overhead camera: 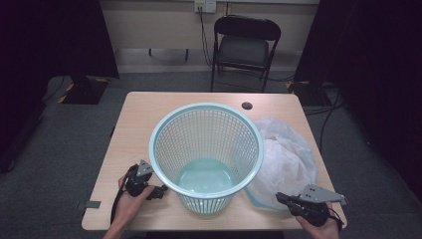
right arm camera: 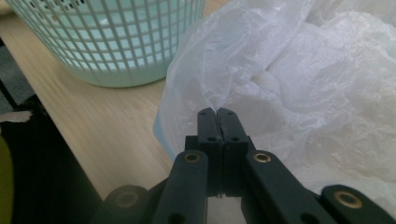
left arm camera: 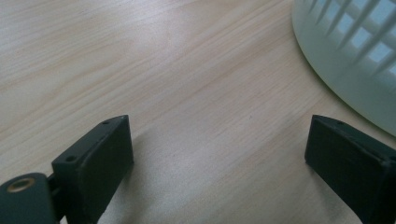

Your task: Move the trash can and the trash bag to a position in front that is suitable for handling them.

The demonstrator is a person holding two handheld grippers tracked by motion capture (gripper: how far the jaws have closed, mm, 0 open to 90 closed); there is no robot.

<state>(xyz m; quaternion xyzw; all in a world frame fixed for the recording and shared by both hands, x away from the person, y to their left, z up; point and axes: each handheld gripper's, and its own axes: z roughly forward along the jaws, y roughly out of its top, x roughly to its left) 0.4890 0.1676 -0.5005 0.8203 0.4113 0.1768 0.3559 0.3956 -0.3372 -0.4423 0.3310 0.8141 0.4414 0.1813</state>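
The right hand-held gripper (right arm camera: 218, 114) pinches the white plastic bag's (right arm camera: 299, 79) near edge, jaws closed on the film, likely to lift it toward the mint basket (overhead camera: 206, 154) mid-surface. The left hand-held gripper (overhead camera: 158, 191) waits wide apart beside the basket's base, probably to steady it.

The basket (overhead camera: 206, 154) is pale mint green with a grid mesh. The bag (overhead camera: 286, 154) is translucent white (blue-edged), on a light woodgrain table (overhead camera: 134, 119).
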